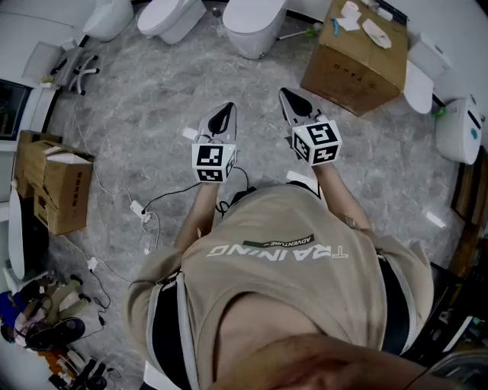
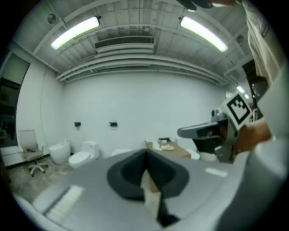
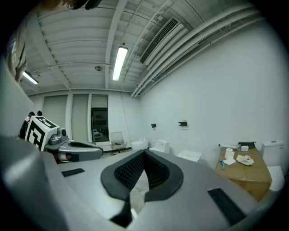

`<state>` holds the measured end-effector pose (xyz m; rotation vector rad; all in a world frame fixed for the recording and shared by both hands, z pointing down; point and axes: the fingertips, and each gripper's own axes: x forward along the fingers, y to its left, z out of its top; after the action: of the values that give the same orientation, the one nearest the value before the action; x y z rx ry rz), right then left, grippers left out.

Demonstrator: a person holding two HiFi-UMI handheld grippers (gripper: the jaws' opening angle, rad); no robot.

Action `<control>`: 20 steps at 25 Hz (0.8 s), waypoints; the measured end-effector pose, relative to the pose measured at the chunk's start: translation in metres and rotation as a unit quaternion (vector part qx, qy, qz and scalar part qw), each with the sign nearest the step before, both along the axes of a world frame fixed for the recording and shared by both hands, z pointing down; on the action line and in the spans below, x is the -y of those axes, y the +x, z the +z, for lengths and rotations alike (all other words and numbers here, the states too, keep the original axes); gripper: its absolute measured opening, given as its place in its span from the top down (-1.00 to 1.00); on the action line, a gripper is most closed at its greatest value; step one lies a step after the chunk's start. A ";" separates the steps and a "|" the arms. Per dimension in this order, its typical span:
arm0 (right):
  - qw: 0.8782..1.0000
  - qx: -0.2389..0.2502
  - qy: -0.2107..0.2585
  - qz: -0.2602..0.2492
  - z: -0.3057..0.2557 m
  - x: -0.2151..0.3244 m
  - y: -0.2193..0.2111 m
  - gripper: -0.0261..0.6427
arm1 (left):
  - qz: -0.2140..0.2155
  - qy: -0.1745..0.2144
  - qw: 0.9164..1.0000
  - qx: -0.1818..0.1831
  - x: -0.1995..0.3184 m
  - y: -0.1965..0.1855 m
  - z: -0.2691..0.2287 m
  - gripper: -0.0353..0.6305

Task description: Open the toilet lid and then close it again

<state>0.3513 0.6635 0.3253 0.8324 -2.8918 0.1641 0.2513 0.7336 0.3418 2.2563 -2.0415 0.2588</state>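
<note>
Three white toilets stand in a row along the far wall; the nearest one [image 1: 255, 23] is straight ahead with its lid down. In the right gripper view its flat white top [image 3: 189, 155] shows beyond the jaws. My left gripper [image 1: 222, 114] and right gripper [image 1: 287, 94] hang side by side at chest height, well short of the toilets. Both point forward and touch nothing. Each gripper's jaws meet at the tips, left gripper [image 2: 145, 152] and right gripper [image 3: 143, 153], with nothing held between them.
A cardboard box [image 1: 358, 57] with paper scraps on top stands right of the near toilet. More toilets [image 1: 461, 129] line the right side. Stacked cardboard boxes [image 1: 57, 187] sit at the left, and white cables [image 1: 141, 209] trail over the grey marble floor.
</note>
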 end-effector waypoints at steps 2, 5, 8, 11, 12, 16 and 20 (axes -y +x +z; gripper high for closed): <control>1.000 -0.002 -0.004 0.000 0.000 -0.004 -0.009 0.89 | 0.001 0.004 1.000 -0.017 -0.002 -0.011 -0.003 0.89; 1.000 0.001 -0.006 0.005 -0.002 -0.007 -0.022 0.89 | 0.007 0.005 1.000 -0.026 -0.001 -0.024 -0.004 0.89; 1.000 0.002 -0.009 0.012 -0.001 -0.015 -0.031 0.89 | 0.021 -0.004 0.999 -0.032 -0.004 -0.032 0.006 0.89; 1.000 -0.006 -0.009 0.021 0.003 -0.021 -0.036 0.89 | 0.026 -0.016 0.998 -0.045 -0.006 -0.042 0.018 0.89; 1.000 -0.011 -0.009 0.022 0.005 -0.021 -0.037 0.89 | 0.025 -0.017 0.998 -0.049 -0.005 -0.045 0.020 0.89; 0.999 -0.030 -0.019 0.014 0.022 -0.013 -0.038 0.89 | 0.015 -0.023 0.998 -0.060 0.002 -0.046 0.034 0.89; 0.999 -0.033 -0.032 0.009 0.035 0.012 -0.043 0.89 | 0.010 -0.043 0.997 -0.069 0.019 -0.047 0.049 0.89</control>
<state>0.3085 0.6518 0.3603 0.8369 -2.8034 0.2242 0.2045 0.7142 0.3911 2.1804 -1.9044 0.1831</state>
